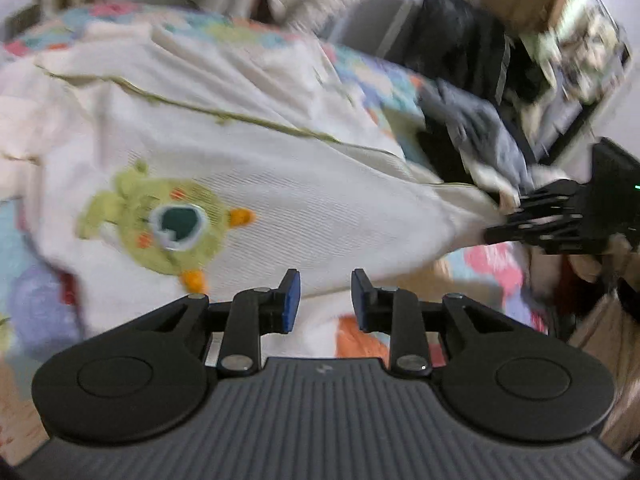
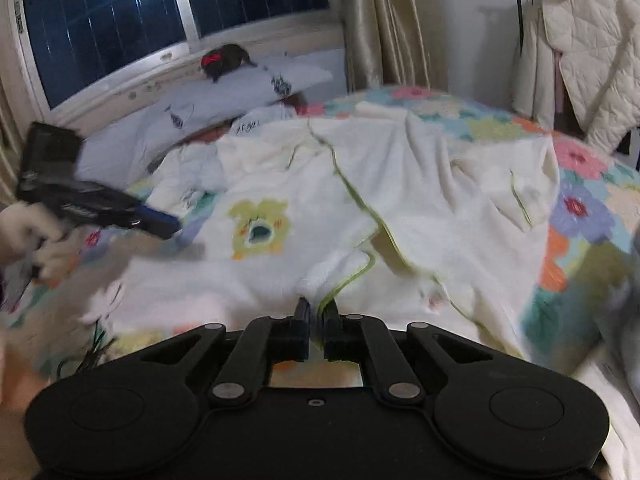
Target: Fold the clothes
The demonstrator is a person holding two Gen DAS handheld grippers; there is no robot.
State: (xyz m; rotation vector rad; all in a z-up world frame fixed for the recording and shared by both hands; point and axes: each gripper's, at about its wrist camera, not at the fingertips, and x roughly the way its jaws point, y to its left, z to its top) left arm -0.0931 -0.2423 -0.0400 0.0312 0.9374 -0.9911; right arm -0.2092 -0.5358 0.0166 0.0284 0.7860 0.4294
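A white fleece garment [image 2: 420, 208] with green piping and a green bear patch [image 2: 258, 228] lies spread on the flowered bedspread [image 2: 580, 216]. My right gripper [image 2: 317, 310] is shut on the garment's near hem. In the left wrist view the garment [image 1: 280, 184] and its bear patch [image 1: 168, 220] fill the middle, and the right gripper [image 1: 500, 220] pinches the hem at the right. My left gripper [image 1: 325, 294] is open and empty, hovering just above the near edge of the garment. It also shows in the right wrist view [image 2: 172, 226], at the left above the bedspread.
White pillows [image 2: 224, 96] with a dark object [image 2: 226, 60] lie under the window. A quilted white coat [image 2: 592, 48] hangs at the right. In the left wrist view a grey cloth [image 1: 480, 128] and dark clutter [image 1: 472, 52] lie beyond the bed's far edge.
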